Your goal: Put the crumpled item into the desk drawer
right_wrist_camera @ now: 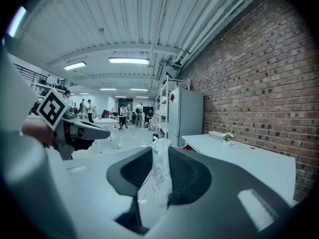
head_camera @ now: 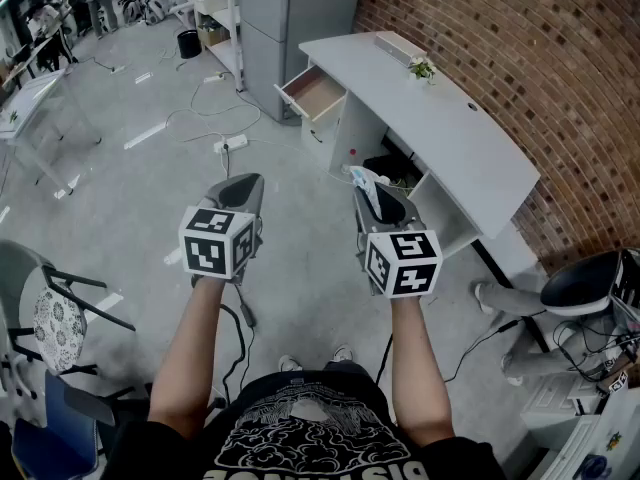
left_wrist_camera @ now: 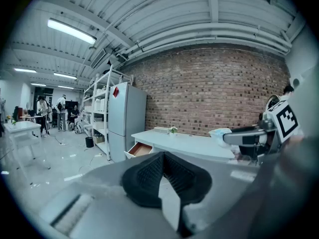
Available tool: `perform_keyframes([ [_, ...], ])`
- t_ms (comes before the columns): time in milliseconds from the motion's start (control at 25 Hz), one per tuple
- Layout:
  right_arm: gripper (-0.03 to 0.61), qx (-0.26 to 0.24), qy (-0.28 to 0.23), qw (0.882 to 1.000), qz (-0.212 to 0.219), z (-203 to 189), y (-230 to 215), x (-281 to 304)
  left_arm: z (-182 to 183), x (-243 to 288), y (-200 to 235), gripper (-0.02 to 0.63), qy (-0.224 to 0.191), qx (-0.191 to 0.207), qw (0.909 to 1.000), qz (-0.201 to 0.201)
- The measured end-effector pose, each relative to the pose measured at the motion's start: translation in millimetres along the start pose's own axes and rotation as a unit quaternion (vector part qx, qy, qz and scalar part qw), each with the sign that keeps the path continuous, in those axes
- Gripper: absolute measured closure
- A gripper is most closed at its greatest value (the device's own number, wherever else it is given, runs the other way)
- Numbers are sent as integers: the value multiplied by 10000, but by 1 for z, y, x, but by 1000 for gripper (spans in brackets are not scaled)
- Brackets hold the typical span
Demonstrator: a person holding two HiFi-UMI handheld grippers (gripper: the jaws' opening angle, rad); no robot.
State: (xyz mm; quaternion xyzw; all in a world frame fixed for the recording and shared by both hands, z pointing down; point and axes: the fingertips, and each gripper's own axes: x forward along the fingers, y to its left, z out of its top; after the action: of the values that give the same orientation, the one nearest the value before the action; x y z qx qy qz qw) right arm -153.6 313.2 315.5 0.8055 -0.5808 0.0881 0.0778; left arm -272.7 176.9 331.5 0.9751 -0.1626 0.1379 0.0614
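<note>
— Starting with the right gripper (right_wrist_camera: 160, 156): what is in it?
— A crumpled item (right_wrist_camera: 161, 176), pale printed paper like a scrunched receipt. The jaws are clamped on it from both sides. It stands upright between the black pads and pokes up past their tips.
— And the left gripper (left_wrist_camera: 163, 156)?
— Closed on nothing; its two pads meet at the tip.
— Where are the two held?
— Out in front of the person, side by side but apart, above the grey floor (head_camera: 130, 198), each tipped slightly downward. The head view shows bare forearms behind the marker cubes.
— The desk?
— A long white desk (head_camera: 440, 128) runs along the brick wall (head_camera: 520, 48), ahead and to the right of the grippers. The paper is in the air, short of it.
— The drawer?
— The drawer (head_camera: 313, 92) at the desk's far end is pulled out and its brownish inside shows. It sits near a tall grey cabinet (head_camera: 300, 8) and well apart from the paper.
— Anything on the desk top?
— A small potted plant (head_camera: 421, 67) near the wall side, with a flat pale thing just behind it that I cannot make out.
— Elsewhere?
— A white power strip (head_camera: 231, 144) lies with its cables on the floor, a chair (head_camera: 55, 323) with a patterned cushion stands at the person's left, and people (left_wrist_camera: 61, 106) stand far off across the room
</note>
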Motion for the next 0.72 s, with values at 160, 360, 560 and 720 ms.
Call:
perform_keyframes([
  [160, 480, 27, 22, 10000, -22, -3, -6, 4, 1, 6, 1, 611, 5, 13, 10000, 0],
  [360, 480, 98, 47, 9999, 4, -8, -17, 15, 0, 21, 0, 611, 56, 38, 10000, 4],
  [560, 480, 145, 29, 9999, 90, -8, -40, 35, 2, 50, -1, 611, 132, 67, 9999, 45],
  [720, 480, 137, 30, 9997, 201, -7, -68, 61, 10, 86, -2, 611, 183, 101, 9997, 125],
])
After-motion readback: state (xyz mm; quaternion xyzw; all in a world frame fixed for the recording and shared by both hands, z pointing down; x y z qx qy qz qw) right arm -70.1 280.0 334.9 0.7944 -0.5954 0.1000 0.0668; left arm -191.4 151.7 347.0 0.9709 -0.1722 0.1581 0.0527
